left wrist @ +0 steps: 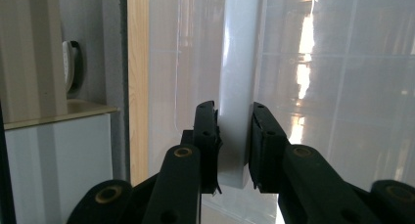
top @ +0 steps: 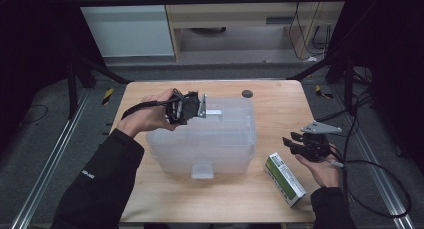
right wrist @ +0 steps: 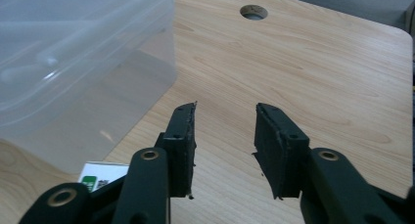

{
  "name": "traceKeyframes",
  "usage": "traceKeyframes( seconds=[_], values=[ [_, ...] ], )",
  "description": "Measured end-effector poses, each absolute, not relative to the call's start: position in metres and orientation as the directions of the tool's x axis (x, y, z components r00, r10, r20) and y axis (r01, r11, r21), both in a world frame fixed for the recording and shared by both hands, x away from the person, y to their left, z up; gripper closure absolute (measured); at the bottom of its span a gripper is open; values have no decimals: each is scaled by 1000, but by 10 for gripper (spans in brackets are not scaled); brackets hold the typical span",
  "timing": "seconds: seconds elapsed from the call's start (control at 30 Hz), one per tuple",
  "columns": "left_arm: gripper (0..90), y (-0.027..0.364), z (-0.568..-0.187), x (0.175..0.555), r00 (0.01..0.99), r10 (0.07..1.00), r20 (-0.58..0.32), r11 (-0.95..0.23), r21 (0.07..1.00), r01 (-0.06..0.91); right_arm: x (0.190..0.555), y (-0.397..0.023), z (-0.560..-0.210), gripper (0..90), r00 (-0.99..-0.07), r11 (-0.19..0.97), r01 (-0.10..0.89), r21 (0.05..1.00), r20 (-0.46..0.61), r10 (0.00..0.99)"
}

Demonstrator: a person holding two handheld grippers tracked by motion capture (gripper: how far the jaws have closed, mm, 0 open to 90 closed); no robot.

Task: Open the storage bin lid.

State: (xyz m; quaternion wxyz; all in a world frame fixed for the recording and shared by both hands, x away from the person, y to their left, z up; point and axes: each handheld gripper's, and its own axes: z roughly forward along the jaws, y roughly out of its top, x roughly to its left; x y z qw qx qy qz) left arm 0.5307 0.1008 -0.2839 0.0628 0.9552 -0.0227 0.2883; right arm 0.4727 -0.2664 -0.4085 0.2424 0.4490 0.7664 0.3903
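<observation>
Left gripper (left wrist: 234,141) clamped on bin (top: 200,139) latch (left wrist: 237,87). Right gripper (right wrist: 225,145) part-open, empty, over worktop (right wrist: 303,67) beside carton (top: 285,179).

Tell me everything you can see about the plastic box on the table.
The box is a translucent, frosted plastic tub with its lid on, standing upright mid-table. A latch tab sits on its near side. The left claw is clamped on the white latch at its far side. A green-and-white carton lies apart, to its right.
</observation>
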Motion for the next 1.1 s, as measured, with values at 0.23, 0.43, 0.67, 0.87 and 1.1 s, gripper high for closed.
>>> traceKeyframes(
  seconds=[0.23, 0.43, 0.67, 0.87, 1.1],
  values=[
    [753, 100, -282, 533, 840, 0, 543, -992, 108, -70, 470, -262, -403, 724, -508, 300, 512, 805, 2, 861],
    [753, 101, -282, 534, 846, 7, 534, -991, 116, -65, 468, -256, -400, 796, -534, 320, 516, 794, 6, 846],
    [748, 102, -279, 536, 846, 34, 532, -990, 135, -45, 462, -251, -392, 900, -561, 326, 495, 805, 11, 827],
    [745, 101, -276, 540, 844, 49, 534, -988, 147, -36, 459, -243, -388, 900, -589, 337, 484, 808, 15, 808],
    [739, 102, -273, 544, 846, 64, 529, -987, 157, -23, 457, -237, -388, 900, -605, 341, 480, 808, 23, 796]
  ],
)
